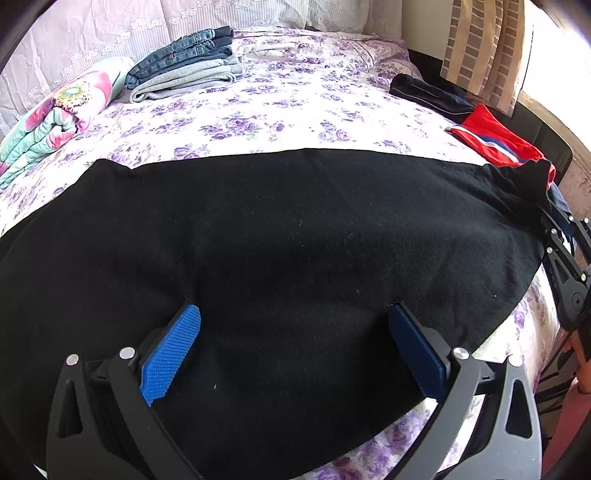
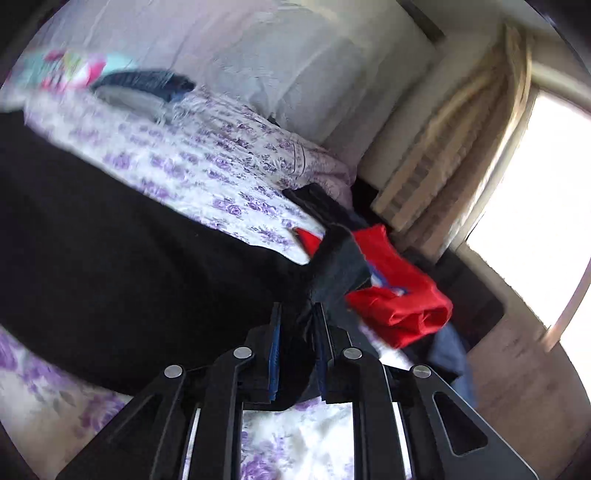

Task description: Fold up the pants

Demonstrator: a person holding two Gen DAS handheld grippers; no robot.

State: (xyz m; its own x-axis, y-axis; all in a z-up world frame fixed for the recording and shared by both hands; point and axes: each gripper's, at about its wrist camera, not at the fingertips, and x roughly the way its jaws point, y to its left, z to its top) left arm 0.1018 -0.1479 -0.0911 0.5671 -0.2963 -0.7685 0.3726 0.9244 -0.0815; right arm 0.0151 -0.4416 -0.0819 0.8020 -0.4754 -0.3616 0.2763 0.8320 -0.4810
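A bed (image 1: 295,107) fills the scene, dressed in a white sheet printed with purple flowers. Black pants (image 1: 280,236) are spread flat across its near half, reaching from the left edge to the right edge. At the far left, a folded floral quilt (image 1: 55,118) in pink and teal is seen, and just beside it a stack of folded jeans and grey garments (image 1: 184,64) is set against the pale, lace-trimmed pillows (image 1: 147,26) at the head. At the far right edge, a dark garment (image 1: 428,94) and a red garment with blue and white stripes (image 1: 502,138) are piled together, the red one touching the corner of the pants. Beyond them a checked beige curtain (image 1: 480,48) is hung beside a bright window (image 2: 532,206), and a strip of reddish floor (image 2: 517,369) is shown below it in the blurred right wrist view.

The left tool (image 1: 295,332) is held wide open over the near part of the pants, its blue pads (image 1: 170,354) lying on the cloth with nothing pinched between them. The right tool (image 2: 297,332) is seen narrowed at the right end of the pants, a bunched fold of the black fabric being clamped between its pads.
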